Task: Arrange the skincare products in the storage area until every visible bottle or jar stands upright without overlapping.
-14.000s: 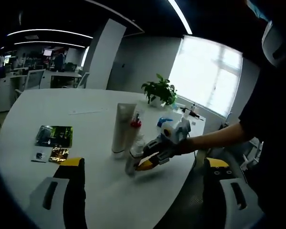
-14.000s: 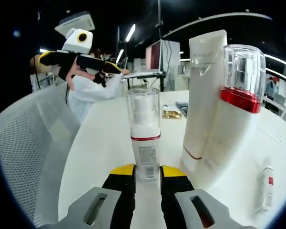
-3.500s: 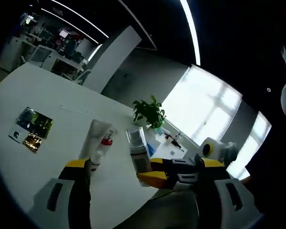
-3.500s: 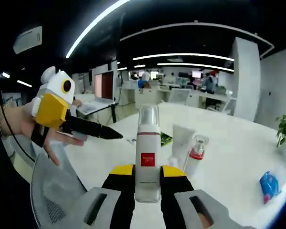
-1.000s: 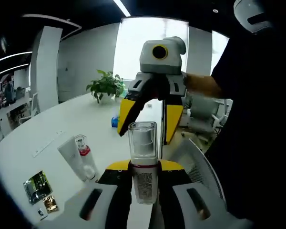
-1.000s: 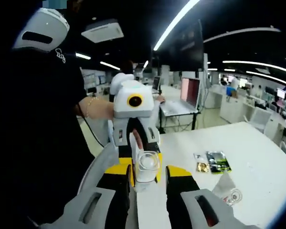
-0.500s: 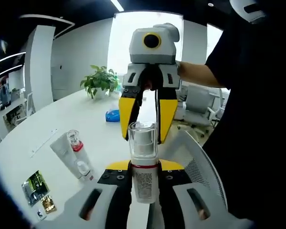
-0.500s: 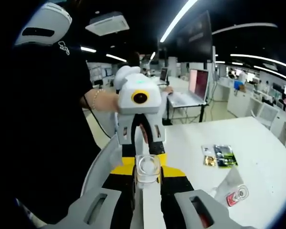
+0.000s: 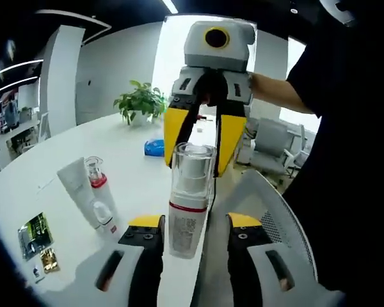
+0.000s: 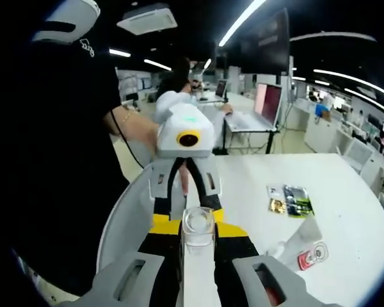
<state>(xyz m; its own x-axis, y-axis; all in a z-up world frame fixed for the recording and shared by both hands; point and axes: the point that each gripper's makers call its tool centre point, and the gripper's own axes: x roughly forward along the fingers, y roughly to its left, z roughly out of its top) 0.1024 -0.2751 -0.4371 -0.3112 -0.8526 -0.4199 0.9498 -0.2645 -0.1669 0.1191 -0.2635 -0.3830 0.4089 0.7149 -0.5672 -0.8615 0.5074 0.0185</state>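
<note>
R gripper (image 10: 198, 246) is clamped on the pump bottle (image 9: 187, 199), jaws tight on its clear cap, holding it in the air off the white table (image 9: 125, 176) edge. L gripper (image 9: 191, 238) has jaws apart, 1 each side of the bottle's lower body, not touching. On the table beyond the bottle: white tube (image 9: 76, 191), red-collar bottle (image 9: 97, 183) and a small bottle (image 9: 104, 216) in a tight group; foil sachets (image 9: 33, 233) nearer the rim.
</note>
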